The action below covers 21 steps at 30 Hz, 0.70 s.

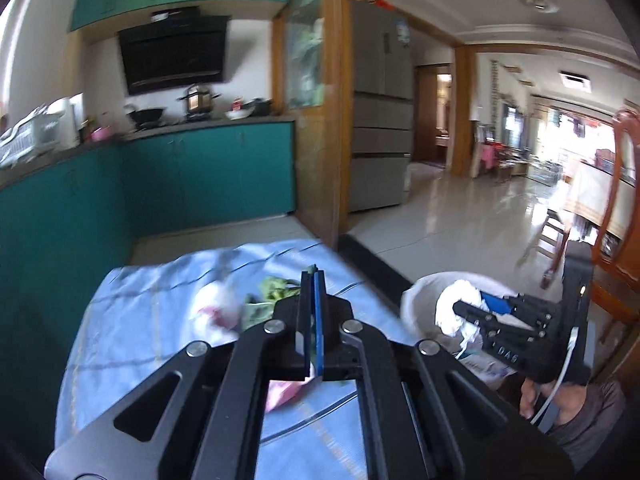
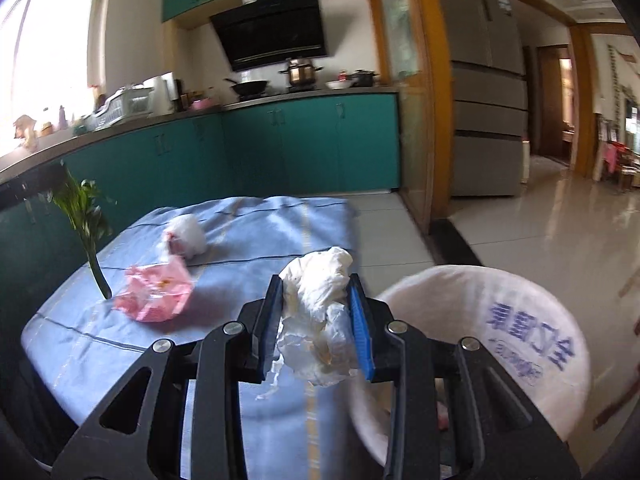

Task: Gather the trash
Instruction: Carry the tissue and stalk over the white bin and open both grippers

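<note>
My right gripper [image 2: 316,320] pinches a crumpled white tissue [image 2: 316,320] beside the white trash bin [image 2: 500,292]. My left gripper [image 1: 314,280] is clamped on a green leafy stalk [image 2: 86,220] above the blue tablecloth [image 2: 248,240].

A stove hood [image 2: 276,28] is hanging on the kitchen wall. Right under the hood, a shiny pot [image 2: 300,72] and a black wok [image 2: 249,87] are sitting on the counter [image 2: 304,94]. Green cupboards [image 2: 312,144] are standing below the hood, under the counter. A big grey fridge [image 2: 486,84] is standing to the right of the hood. A window [image 2: 48,60] is letting in light far left of the hood.
</note>
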### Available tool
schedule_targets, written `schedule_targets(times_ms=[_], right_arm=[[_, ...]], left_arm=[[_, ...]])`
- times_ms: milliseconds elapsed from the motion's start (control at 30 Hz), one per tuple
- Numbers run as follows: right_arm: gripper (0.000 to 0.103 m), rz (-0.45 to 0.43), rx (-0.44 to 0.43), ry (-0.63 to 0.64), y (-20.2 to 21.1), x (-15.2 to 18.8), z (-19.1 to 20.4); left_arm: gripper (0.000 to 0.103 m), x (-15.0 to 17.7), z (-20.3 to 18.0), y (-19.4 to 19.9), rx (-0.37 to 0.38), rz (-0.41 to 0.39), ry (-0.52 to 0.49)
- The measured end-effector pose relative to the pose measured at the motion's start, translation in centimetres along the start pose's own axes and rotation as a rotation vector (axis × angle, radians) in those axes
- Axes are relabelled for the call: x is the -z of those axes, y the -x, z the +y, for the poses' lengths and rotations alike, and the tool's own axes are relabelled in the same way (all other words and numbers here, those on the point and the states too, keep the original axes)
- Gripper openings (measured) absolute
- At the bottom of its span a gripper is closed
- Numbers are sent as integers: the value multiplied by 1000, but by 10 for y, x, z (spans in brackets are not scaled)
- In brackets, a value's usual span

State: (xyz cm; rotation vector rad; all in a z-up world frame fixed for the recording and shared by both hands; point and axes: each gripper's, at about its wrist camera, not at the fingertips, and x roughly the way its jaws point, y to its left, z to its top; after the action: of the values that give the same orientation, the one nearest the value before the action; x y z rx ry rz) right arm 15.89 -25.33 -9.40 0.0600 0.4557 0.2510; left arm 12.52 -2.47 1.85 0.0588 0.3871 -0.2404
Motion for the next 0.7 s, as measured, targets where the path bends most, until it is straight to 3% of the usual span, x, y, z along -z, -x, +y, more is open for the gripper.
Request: schedule_targets(times_ms=[100,267,500,700], right_arm=[[33,-2,93,-50,13,9,-27],[33,24,224,-158,22,21,-69],[33,75,300,-176,16,33,-90],[34,116,327,-216,9,41,-106]], left_arm=[[3,-12,-32,-23,94,5,-23],[3,-10,-98,-87,228,104,-33],[3,15,-173,-146,213,142,-150],[3,27,-189,-166,193,169,-179]])
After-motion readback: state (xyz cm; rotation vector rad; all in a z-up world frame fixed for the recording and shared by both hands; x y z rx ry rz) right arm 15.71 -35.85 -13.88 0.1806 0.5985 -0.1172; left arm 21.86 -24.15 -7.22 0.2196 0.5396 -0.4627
